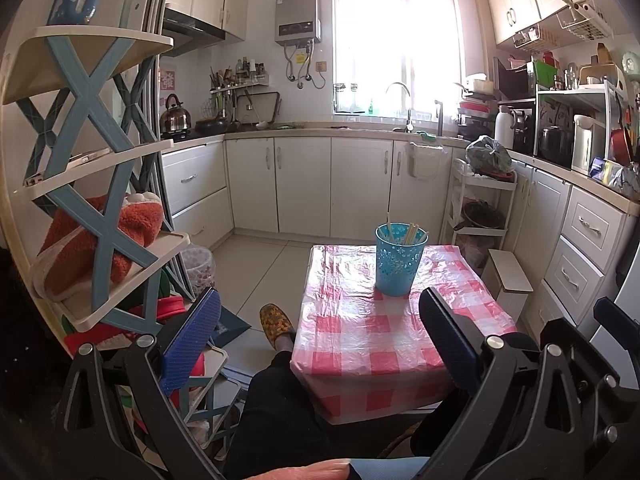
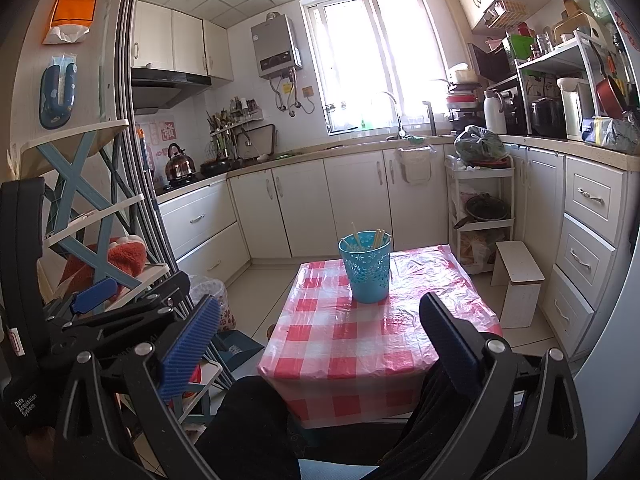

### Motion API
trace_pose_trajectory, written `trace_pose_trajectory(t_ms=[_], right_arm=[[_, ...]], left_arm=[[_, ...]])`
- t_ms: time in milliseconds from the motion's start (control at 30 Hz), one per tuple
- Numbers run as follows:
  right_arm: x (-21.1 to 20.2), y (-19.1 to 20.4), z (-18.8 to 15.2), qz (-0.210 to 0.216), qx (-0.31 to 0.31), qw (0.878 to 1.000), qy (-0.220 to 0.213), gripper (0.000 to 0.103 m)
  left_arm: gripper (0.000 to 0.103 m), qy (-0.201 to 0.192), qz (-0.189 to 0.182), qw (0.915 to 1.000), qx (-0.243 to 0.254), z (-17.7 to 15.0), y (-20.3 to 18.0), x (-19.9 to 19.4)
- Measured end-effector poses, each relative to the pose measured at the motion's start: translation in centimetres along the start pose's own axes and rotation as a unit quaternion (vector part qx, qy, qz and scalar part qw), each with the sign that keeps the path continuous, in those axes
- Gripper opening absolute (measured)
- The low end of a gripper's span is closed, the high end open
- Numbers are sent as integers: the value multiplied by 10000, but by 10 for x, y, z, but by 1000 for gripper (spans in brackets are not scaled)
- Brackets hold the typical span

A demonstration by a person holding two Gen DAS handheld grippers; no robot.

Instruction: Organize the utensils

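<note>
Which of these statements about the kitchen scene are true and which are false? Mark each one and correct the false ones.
1. The blue cup stands upright on the checked table. True.
2. The chopsticks lie flat on the tablecloth. False: they stand inside the cup.
3. Both the left tongs and the right tongs are open and hold nothing. True.
4. The cup touches the right tongs. False: it stands apart, further back on the table.
5. A kettle sits on the stove. True.
</note>
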State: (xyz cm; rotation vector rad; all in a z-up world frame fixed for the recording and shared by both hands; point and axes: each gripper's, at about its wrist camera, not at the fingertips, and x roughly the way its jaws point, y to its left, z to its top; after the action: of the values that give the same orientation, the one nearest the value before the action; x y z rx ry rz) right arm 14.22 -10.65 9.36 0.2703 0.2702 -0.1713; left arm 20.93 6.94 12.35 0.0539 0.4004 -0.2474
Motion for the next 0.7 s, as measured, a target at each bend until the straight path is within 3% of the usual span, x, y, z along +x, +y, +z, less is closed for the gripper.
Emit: trace_pose_trajectory(t_ms=[700], right_arm=[[-3,1,0,15,-11,10000,6,96]], left_arm=[[95,-16,10,10000,-11,0,-3,-3]])
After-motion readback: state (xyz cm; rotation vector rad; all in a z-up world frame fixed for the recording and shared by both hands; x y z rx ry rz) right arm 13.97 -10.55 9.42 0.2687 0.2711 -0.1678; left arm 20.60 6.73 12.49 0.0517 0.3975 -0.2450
